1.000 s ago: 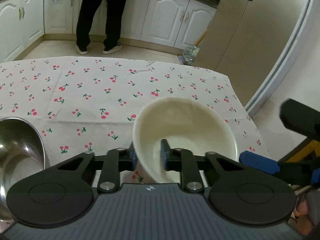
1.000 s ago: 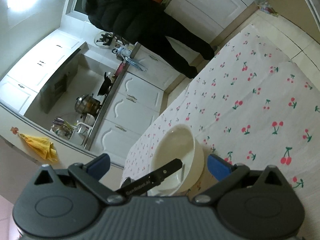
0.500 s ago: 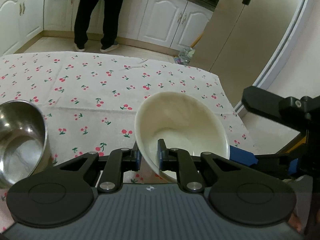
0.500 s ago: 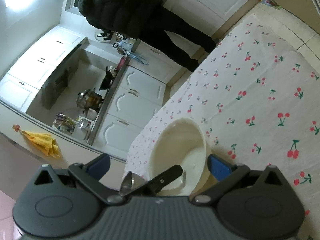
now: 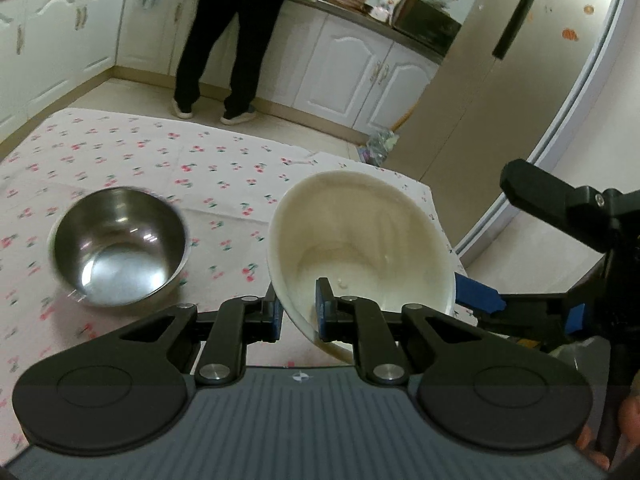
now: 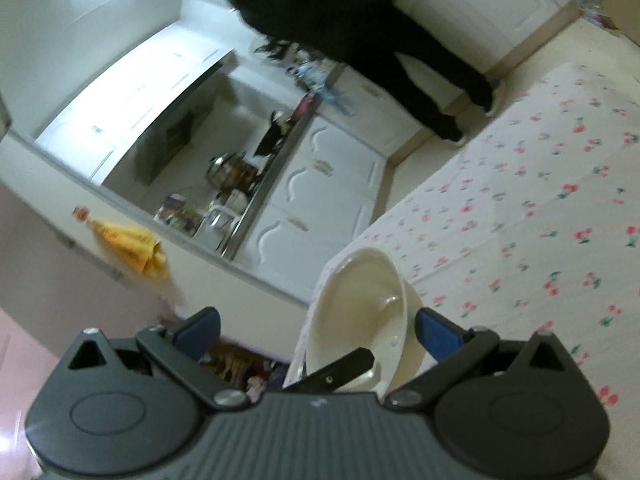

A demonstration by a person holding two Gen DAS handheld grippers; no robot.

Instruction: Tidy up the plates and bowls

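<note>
Pinching the near rim of the cream bowl [image 5: 360, 240], the left tongs [image 5: 298, 312] are seen holding it tilted above the cherry-print desk [image 5: 224, 184]. A steel bowl [image 5: 118, 248] is set on the desk just beside it. The right tongs [image 6: 316, 330] are spread wide, nothing gripped.

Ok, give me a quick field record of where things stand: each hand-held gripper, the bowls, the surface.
left hand-held gripper: shut on the near rim of the cream ceramic bowl, which is tilted
right hand-held gripper: open, nothing between the pads, beside the cream bowl
round stainless steel bowl: upright on the cloth, left of the cream bowl, apart from it
surface: cherry-print white tablecloth
</note>
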